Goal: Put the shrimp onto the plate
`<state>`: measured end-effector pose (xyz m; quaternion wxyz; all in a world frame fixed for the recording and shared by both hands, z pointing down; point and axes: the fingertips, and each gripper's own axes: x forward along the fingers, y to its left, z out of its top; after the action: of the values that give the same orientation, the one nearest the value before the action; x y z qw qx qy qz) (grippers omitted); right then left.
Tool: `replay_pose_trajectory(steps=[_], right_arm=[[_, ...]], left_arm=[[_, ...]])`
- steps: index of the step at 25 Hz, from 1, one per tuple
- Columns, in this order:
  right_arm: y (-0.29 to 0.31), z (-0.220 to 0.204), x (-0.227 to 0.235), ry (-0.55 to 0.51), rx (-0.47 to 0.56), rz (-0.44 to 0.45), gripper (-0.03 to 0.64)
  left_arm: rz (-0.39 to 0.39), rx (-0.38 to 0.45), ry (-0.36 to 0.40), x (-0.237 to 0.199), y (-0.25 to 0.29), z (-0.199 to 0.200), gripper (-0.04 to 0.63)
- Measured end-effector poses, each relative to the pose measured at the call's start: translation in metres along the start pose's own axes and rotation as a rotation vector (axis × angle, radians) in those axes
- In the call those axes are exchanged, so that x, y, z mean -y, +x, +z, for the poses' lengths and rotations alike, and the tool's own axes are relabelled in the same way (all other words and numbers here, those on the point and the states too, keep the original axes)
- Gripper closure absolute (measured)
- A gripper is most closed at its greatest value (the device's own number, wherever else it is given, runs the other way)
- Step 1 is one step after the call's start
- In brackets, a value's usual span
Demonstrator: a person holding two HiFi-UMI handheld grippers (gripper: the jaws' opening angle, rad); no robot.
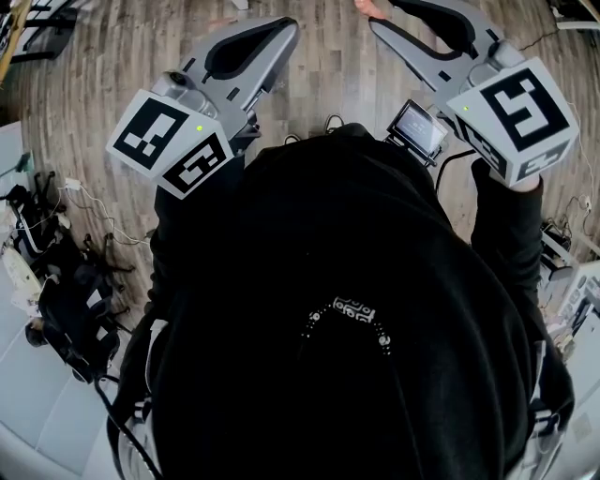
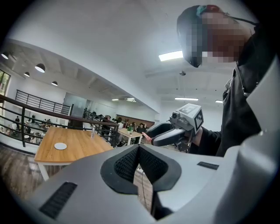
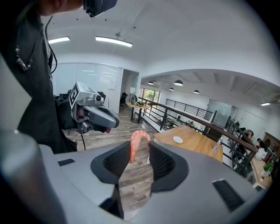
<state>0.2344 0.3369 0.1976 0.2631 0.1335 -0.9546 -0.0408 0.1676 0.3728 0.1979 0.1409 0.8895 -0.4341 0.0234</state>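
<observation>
A curved pink shrimp [image 3: 134, 148] stands between the jaws of my right gripper [image 3: 141, 146], which is shut on it; its tip also shows in the head view [image 1: 367, 7]. In both gripper views a small white plate [image 3: 177, 139] [image 2: 60, 146] lies on a wooden table [image 3: 199, 146] some way off. My left gripper [image 2: 139, 148] is shut with nothing between its jaws. Both grippers [image 1: 284, 30] [image 1: 377, 21] are held up side by side above the wood floor, in front of the person's dark top.
A black railing [image 3: 205, 124] runs behind the wooden table [image 2: 76, 146]. More tables and people sit further back. Cables and equipment [image 1: 56, 281] lie on the floor at the left of the head view.
</observation>
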Motion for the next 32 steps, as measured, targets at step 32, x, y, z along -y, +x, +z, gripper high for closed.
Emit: replay_pose_trajectory(steps=[32], right_arm=[[-0.02,-0.019,0.07,0.051,0.092,0.043,0.471]], left_arm=[[0.034,-0.072,0.002,-0.002,0.067,0.009,0.589]])
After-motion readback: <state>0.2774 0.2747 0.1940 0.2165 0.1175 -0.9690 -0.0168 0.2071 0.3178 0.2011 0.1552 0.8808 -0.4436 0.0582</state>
